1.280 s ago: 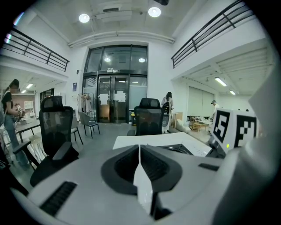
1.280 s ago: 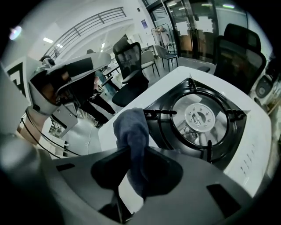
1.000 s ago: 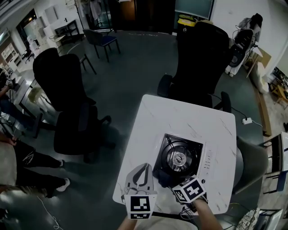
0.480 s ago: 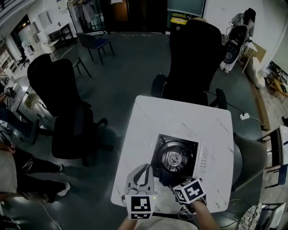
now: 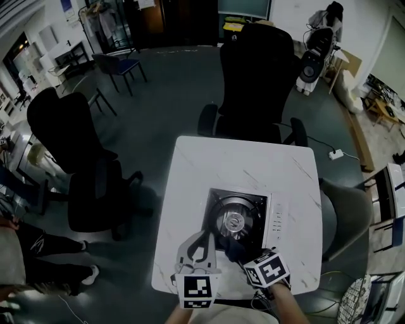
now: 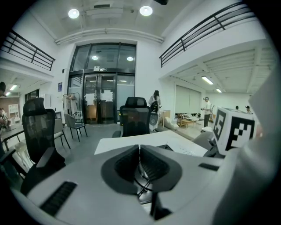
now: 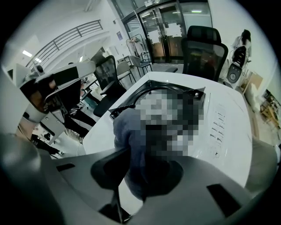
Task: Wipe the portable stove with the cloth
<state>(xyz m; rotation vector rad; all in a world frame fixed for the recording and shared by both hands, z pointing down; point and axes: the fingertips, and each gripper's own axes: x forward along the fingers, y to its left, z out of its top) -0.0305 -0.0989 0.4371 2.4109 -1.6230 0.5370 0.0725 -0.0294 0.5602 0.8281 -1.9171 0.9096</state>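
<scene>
Right gripper (image 5: 235, 252) low at stove (image 5: 278, 221) edge, cloth (image 7: 125, 136) seemingly between jaws

You stand at a white marble-patterned table (image 5: 247, 168) on a dark grey floor (image 5: 164, 107). A tall black office chair (image 5: 256, 76) faces its far edge, and a second black chair (image 5: 63, 133) stands to your left. Glass doors (image 6: 103, 99), round ceiling lights (image 6: 145, 10) and a balcony railing (image 6: 202, 30) lie ahead.

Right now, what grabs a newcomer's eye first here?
The black portable stove sits on the white table, toward the person's side. Next, the right hand-held gripper is clamped on a dark cloth at the stove's near edge, while the left hand-held gripper is shut and empty.
</scene>
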